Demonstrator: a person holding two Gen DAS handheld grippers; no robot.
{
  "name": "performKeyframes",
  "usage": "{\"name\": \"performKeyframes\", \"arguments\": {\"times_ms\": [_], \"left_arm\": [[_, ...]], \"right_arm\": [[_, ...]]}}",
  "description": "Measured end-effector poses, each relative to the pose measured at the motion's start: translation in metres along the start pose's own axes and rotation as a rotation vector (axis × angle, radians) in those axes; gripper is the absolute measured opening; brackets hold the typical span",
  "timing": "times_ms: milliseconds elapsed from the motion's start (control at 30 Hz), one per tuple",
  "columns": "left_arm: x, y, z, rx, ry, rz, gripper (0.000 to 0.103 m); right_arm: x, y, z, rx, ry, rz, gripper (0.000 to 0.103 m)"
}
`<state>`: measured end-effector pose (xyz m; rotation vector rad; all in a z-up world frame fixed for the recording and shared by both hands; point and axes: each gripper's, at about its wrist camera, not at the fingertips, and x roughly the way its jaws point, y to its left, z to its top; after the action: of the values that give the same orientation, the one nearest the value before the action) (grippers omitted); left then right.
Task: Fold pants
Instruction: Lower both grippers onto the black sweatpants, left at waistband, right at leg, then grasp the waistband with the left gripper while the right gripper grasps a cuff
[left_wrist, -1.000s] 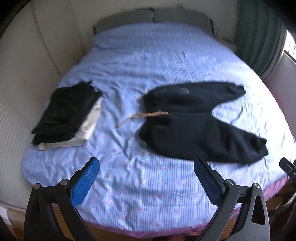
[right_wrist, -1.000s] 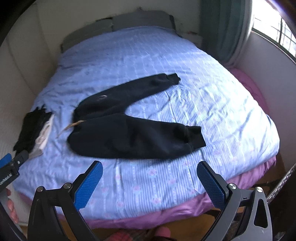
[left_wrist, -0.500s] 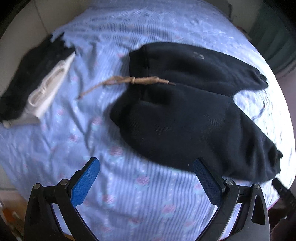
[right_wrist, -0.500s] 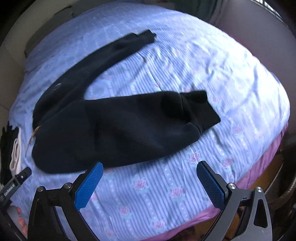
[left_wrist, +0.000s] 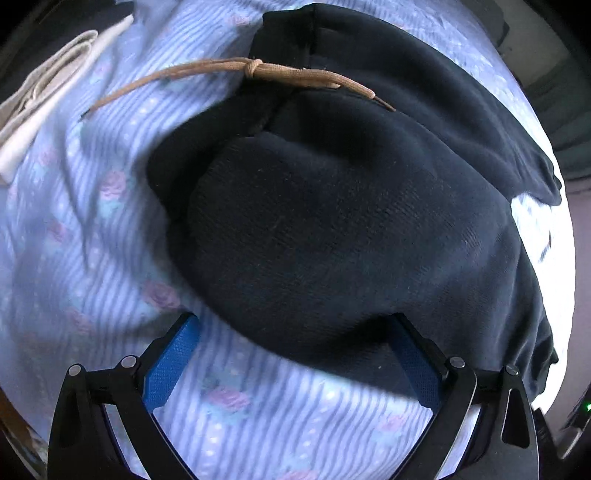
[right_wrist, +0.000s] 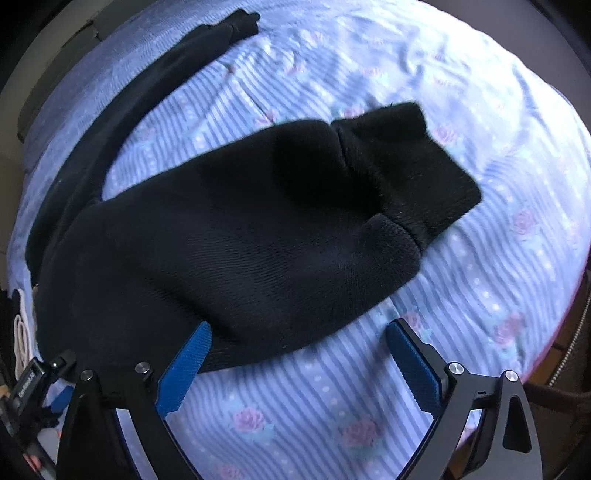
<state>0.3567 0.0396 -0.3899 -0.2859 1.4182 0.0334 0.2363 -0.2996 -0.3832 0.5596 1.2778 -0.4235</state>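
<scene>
Black pants (left_wrist: 332, 206) are spread on the striped floral bedsheet (left_wrist: 92, 258), a tan drawstring (left_wrist: 258, 72) knotted at the waistband, legs splayed apart. The left gripper (left_wrist: 295, 354) is held wide at the near edge of the pants, nothing gripped. The right gripper (right_wrist: 299, 354) is likewise spread wide beside the near leg.

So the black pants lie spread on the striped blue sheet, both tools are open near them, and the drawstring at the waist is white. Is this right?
Not fully. The drawstring is tan, not white, as the left wrist view shows. The rest holds: the black pants lie spread on the striped blue sheet, and the left tool and right tool are both open near them.
</scene>
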Motion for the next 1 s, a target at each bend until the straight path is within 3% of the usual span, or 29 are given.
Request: {"name": "performKeyframes", "arguments": {"times_ms": [33,100,200,233,300,333,433,633,833,1000], "left_arm": [[0.000,-0.002,0.002,-0.007,0.005,-0.007,0.095],[-0.004,-0.007,0.005,-0.005,0.009,-0.032,0.073],[-0.017,-0.014,0.007,0.010,-0.004,-0.021,0.047],[-0.022,-0.014,0.008,0.003,-0.010,-0.015,0.042],[-0.033,-0.011,0.009,-0.011,-0.020,-0.020,0.029],[-0.039,-0.009,0.009,-0.020,-0.027,-0.030,0.028],[-0.062,-0.010,0.005,-0.007,-0.067,-0.041,0.023],[-0.114,-0.021,-0.007,0.033,-0.157,-0.024,0.019],[-0.134,-0.024,-0.014,0.037,-0.165,-0.011,0.018],[-0.147,-0.033,0.002,0.022,-0.164,0.002,0.017]], "right_arm": [[0.003,0.001,0.002,-0.015,0.004,-0.004,0.097],[0.003,0.003,0.005,-0.033,0.008,-0.003,0.092],[-0.003,0.008,0.014,-0.069,-0.001,0.034,0.067],[-0.005,0.009,0.017,-0.079,0.005,0.057,0.052],[-0.010,0.010,0.023,-0.092,0.011,0.072,0.038],[-0.015,0.010,0.025,-0.098,0.006,0.084,0.031],[-0.044,0.009,0.032,-0.099,-0.026,0.139,0.027],[-0.113,0.023,0.043,-0.148,-0.094,0.216,0.025],[-0.156,0.027,0.040,-0.211,-0.082,0.249,0.024],[-0.178,0.028,0.063,-0.213,-0.104,0.280,0.023]]}}
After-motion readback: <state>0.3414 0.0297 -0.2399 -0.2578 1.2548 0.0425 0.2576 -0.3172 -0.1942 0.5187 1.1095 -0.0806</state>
